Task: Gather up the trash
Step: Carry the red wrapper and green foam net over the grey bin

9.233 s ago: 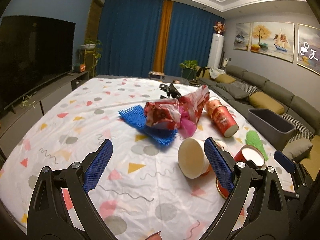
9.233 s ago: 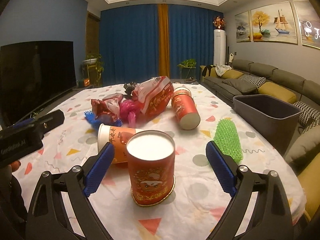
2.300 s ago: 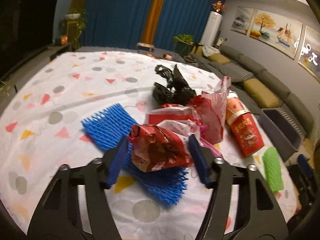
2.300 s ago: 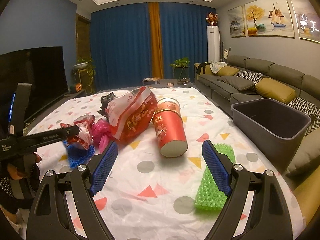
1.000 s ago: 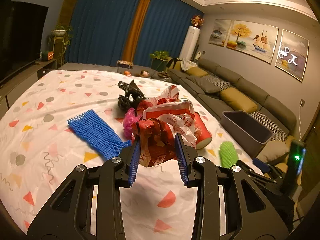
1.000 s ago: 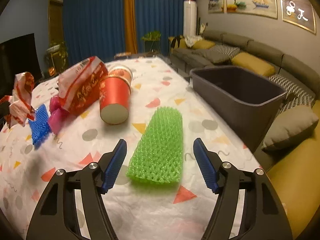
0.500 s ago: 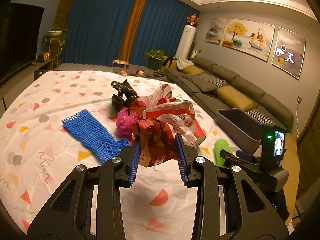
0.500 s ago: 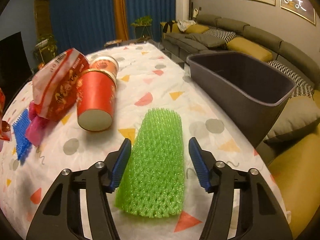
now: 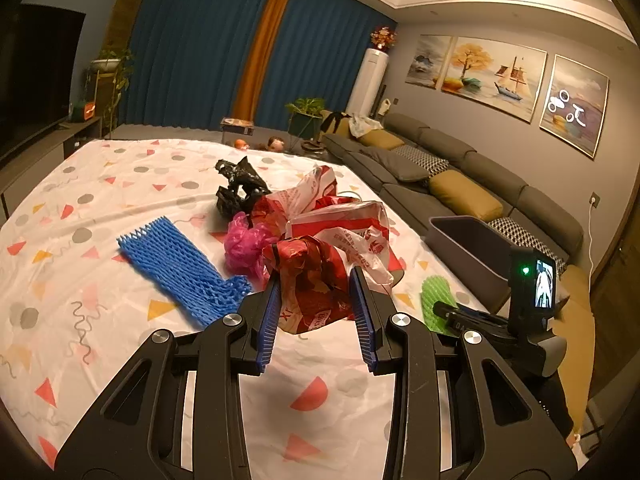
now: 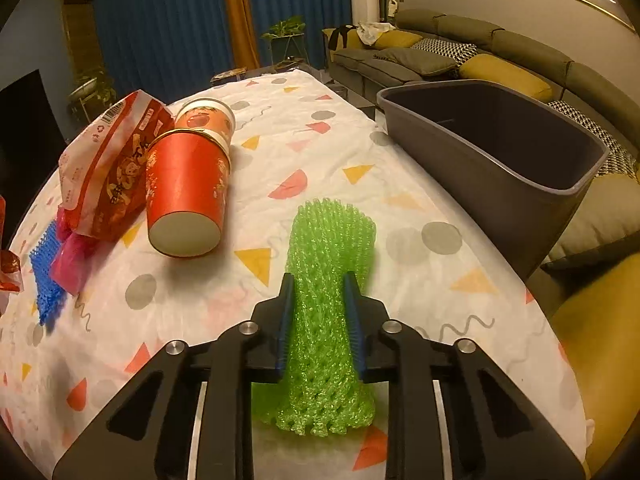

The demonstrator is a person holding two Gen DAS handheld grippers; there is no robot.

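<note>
In your left wrist view, the blue foam net (image 9: pixel 180 268) lies flat on the patterned surface (image 9: pixel 100 184) at about 9 o'clock from your left gripper (image 9: pixel 318 316). Just right of it, at roughly 11 o'clock, sits the pink plastic wad (image 9: pixel 246 246), with the black crumpled bag (image 9: pixel 238 188) farther back at 12 o'clock. Your left jaws are pressed narrow on the crumpled red wrapper (image 9: pixel 316 284), which sits between the blue pads and is held clear above the cloth. Behind it, touching, is the red-and-white snack bag (image 9: pixel 348 228). At 2 o'clock the gray bin (image 9: pixel 466 248) stands at the surface's right edge, and your other tool shows at 3 o'clock beside a bit of green net. In your right wrist view, the snack bag (image 10: pixel 108 168) lies at 10 o'clock, leaning against the red paper cup (image 10: pixel 186 196), which lies on its side with its base toward you and a second cup (image 10: pixel 206 118) nested at its far end. Your right gripper (image 10: pixel 320 316) has its jaws closed narrow on the green foam net (image 10: pixel 326 312), squeezing its middle while the far end rests on the cloth. The gray bin (image 10: pixel 496 152) sits at 2 o'clock, near the net.
</note>
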